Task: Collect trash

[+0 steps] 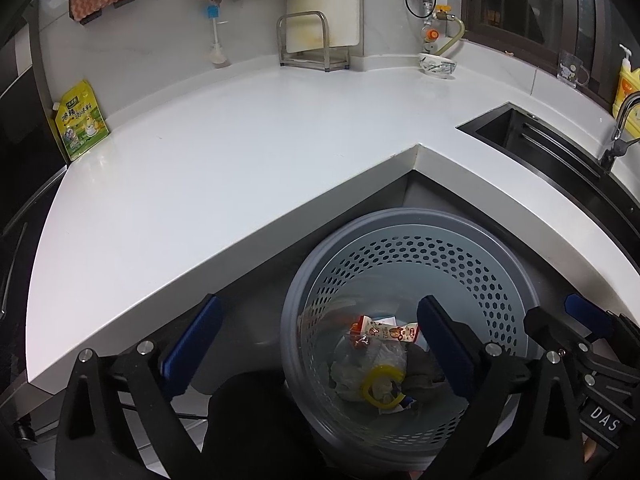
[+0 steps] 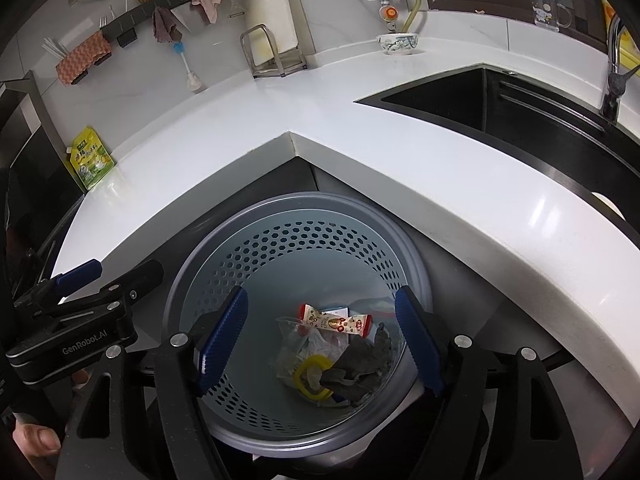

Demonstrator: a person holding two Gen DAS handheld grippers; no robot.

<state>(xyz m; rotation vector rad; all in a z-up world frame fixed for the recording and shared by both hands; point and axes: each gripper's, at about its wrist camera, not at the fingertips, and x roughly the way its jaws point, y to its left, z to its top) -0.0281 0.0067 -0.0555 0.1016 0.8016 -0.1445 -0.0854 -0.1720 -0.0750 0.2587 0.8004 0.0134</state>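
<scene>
White kitchen countertop [image 1: 224,168] wraps a corner above a perforated grey trash bin [image 2: 304,240] at lower centre. Both the left gripper [image 1: 320,344] and right gripper [image 2: 320,336] hover over it, jaws spread wide and empty. Snack wrapper [image 2: 338,322], yellow ring [image 2: 310,376] and crumpled plastic lie at the bin's bottom.

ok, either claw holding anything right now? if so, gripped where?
Nothing is held. The left claw and the right claw are both open and empty above the trash bin; the snack wrapper lies loose inside it.
</scene>
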